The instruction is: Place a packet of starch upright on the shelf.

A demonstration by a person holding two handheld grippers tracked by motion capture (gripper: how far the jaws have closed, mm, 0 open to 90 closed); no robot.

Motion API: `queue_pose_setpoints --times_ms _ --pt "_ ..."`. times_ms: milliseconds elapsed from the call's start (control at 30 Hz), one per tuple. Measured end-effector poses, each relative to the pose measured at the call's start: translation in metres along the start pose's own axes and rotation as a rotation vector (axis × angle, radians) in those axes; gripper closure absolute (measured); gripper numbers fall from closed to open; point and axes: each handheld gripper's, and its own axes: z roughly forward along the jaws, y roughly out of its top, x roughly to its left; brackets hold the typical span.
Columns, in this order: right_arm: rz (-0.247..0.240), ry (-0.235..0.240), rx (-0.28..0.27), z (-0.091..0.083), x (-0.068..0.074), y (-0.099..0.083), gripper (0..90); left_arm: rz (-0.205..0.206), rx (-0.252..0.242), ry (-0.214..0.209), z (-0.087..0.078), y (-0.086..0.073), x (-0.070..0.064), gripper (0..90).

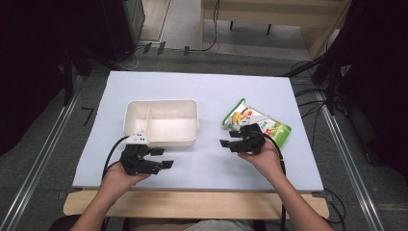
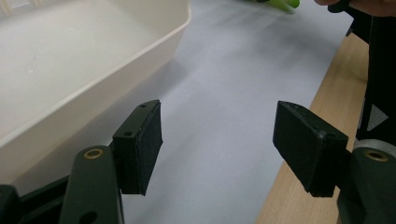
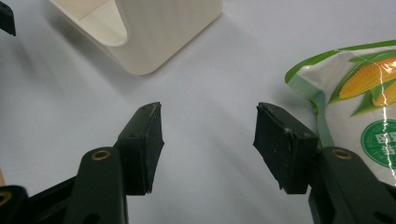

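Left tool [image 1: 161, 158]: held low over the near part of the desk [image 1: 202, 91], jaws pointing toward the other hand. Jaws spread wide in the left gripper view [image 2: 219, 144]; between them only bare desk surface. Nothing gripped, nothing touched. The white tray [image 1: 161, 121] sits just beyond this tool, its near wall close to the far-side jaw but apart from it; in the left gripper view the tray's rim [image 2: 140, 51] runs alongside the left jaw with a gap of desk between. The wooden desk edge [image 2: 299, 186] lies under the right jaw in that view.

Right tool [image 1: 232, 138]: held by the right hand [image 1: 264, 159], jaws pointing toward the tray. Jaws wide apart in the right gripper view [image 3: 209, 144], empty, pads clear of everything. The snack bag [image 1: 257, 121], green and white with corn printed on it, lies flat on the desk just behind and beside this tool; in the right gripper view the bag [image 3: 359, 107] is next to the right jaw, partly hidden by it, whether touching I cannot tell. A corner of the tray [image 3: 154, 32] is ahead of the jaws, well apart from them.

Tray looks empty as far as seen; one divider inside.
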Motion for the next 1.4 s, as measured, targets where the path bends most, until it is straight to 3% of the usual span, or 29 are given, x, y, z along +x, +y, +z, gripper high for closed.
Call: queue_pose_setpoints --times_ms 600,933,1100,1167,1300,1400 --pt "-0.016 -0.010 0.021 0.002 0.001 -0.001 45.9 0.007 0.001 0.004 0.000 0.000 -0.001 33.5" --pt "-0.005 -0.032 0.026 0.001 -0.005 -0.004 53.4 0.007 -0.004 0.000 0.000 0.000 -0.001 33.6" --pt "-0.024 -0.080 0.032 0.000 -0.011 -0.008 59.6 0.006 -0.001 0.007 0.000 0.000 -0.001 33.5" --pt "-0.002 -0.083 0.024 -0.002 -0.018 -0.011 69.9 0.006 -0.002 0.009 -0.001 0.000 -0.001 33.5" --pt "0.045 -0.087 0.026 -0.003 -0.027 -0.015 78.7 0.006 -0.011 0.006 -0.001 0.000 0.000 33.6" --pt "0.079 -0.090 0.059 -0.001 -0.035 -0.019 87.8 0.004 -0.015 0.007 -0.001 0.000 0.000 33.6"
